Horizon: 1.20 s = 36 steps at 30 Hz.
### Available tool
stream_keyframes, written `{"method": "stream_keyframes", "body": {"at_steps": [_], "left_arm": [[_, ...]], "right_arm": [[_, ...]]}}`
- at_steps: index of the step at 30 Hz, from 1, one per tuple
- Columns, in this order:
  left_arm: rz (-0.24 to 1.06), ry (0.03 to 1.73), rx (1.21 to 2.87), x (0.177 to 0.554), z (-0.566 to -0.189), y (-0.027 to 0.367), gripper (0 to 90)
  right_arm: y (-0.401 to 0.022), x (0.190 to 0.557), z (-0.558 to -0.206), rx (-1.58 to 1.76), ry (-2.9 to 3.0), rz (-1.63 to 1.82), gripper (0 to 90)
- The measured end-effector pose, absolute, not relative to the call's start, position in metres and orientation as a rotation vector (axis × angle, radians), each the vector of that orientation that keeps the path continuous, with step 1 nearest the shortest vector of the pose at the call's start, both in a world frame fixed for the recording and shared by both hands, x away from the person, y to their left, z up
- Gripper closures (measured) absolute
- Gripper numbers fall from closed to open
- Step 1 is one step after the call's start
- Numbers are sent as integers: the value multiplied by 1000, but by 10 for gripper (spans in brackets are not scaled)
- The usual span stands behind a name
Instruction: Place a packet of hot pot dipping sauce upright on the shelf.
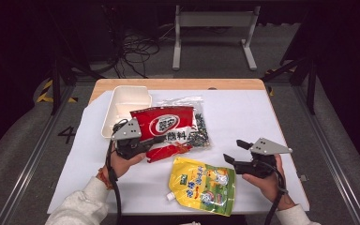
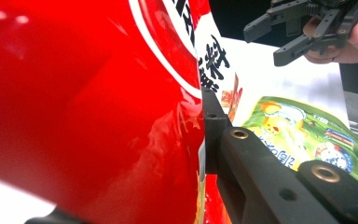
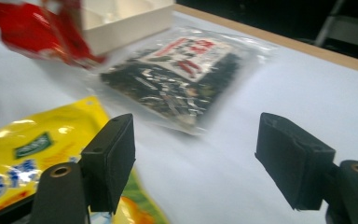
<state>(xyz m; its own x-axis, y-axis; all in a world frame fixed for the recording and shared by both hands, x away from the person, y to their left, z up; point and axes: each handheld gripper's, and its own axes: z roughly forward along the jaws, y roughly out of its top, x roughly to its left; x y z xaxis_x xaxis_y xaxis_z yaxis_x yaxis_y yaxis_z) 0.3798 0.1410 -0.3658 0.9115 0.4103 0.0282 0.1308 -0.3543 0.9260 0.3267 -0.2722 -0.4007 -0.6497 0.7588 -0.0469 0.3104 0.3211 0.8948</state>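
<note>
My left gripper (image 1: 143,144) is shut on a red snack bag (image 1: 161,123) and holds it a little above the white sheet. In the left gripper view the red bag (image 2: 88,102) is pressed against one black finger (image 2: 214,123). At the right, my right gripper (image 1: 235,151) stands open with nothing between its fingers. It hovers just right of a yellow-green spout pouch (image 1: 202,185) that lies flat near the front edge. In the right gripper view the open right gripper (image 3: 203,158) looks over the yellow pouch (image 3: 23,149) and a clear bag of dark bits (image 3: 177,84).
A white foam box (image 1: 124,110) stands open at the back left, partly behind the red bag. The clear bag of dark bits (image 1: 198,126) lies beside it, mid-table. A white sheet (image 1: 243,112) covers the wooden table, bare on its right half. Table legs and cables lie beyond.
</note>
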Motion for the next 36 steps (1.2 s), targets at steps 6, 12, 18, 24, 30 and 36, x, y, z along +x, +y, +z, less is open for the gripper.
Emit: {"method": "stream_keyframes", "body": {"at_steps": [6,12,18,24,30,36], "left_arm": [[389,430,1881,386,-344,171,892],[515,465,1870,400,-318,201,894],[570,517,1860,418,-306,223,898],[583,547,1881,445,-305,237,899],[581,559,1898,478,-309,243,899],[586,558,1943,513,-321,242,899]], "right_arm": [[-293,331,-405,1042,2092,1285,268],[-299,331,-409,1076,2094,1250,255],[-304,326,-412,1102,2089,1216,250],[-309,320,-418,1130,2092,1180,249],[-317,310,-425,1179,2091,1143,248],[-325,300,-431,1224,2080,1112,248]]}}
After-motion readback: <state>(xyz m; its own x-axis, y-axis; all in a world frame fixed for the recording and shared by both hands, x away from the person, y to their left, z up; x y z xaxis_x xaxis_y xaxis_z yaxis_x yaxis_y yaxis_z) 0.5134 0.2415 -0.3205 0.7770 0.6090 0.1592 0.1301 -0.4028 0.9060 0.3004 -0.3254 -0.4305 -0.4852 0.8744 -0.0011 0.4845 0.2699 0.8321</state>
